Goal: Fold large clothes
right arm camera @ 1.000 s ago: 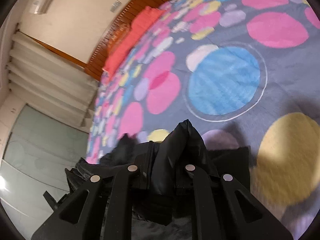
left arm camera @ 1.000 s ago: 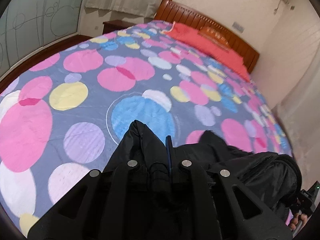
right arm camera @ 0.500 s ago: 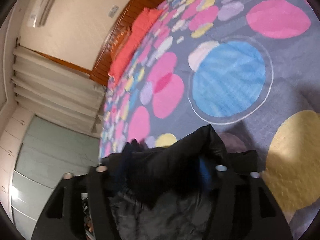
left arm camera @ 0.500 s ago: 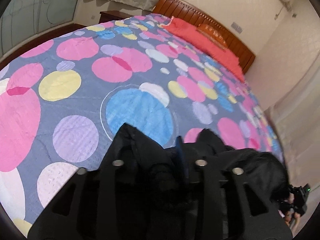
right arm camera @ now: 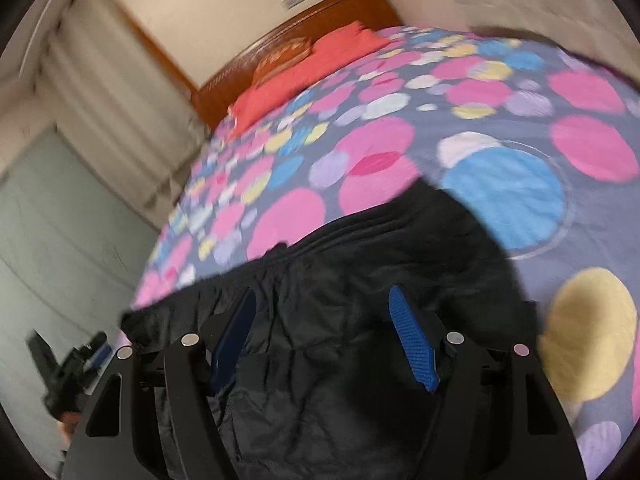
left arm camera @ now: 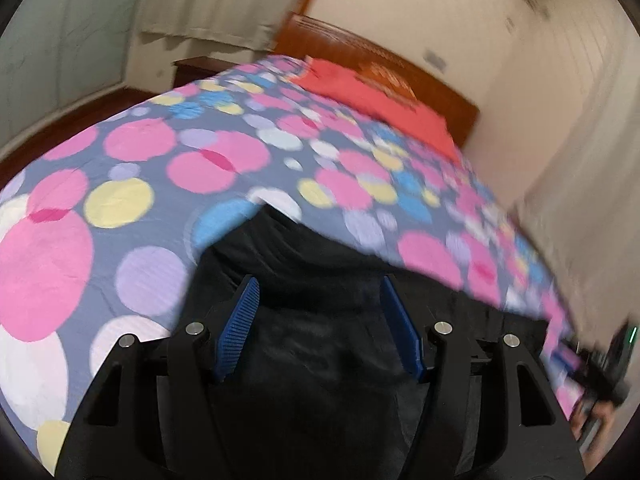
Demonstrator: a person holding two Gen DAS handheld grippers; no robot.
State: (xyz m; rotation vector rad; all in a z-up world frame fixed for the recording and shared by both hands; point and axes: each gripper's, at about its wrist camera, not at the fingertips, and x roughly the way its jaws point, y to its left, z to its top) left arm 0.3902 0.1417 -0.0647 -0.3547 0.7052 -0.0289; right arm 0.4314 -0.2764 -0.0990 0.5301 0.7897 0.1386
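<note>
The left hand-held gripper (left arm camera: 320, 320), its jaws opening, hovered over a black garment (left arm camera: 320, 360) lying on the spotted bedspread (left arm camera: 160, 184), pads clear.

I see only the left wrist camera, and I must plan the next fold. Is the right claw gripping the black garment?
Observer: No. The right claw is open. Its blue pads stand apart, and the black garment lies beneath them, not pinched.
Operator: Is the cloth flat on that side?
Observer: No. It is wrinkled under the claw.
Operator: Is there any line to fold along?
Observer: A ridged seam runs along the garment's far edge.
</note>
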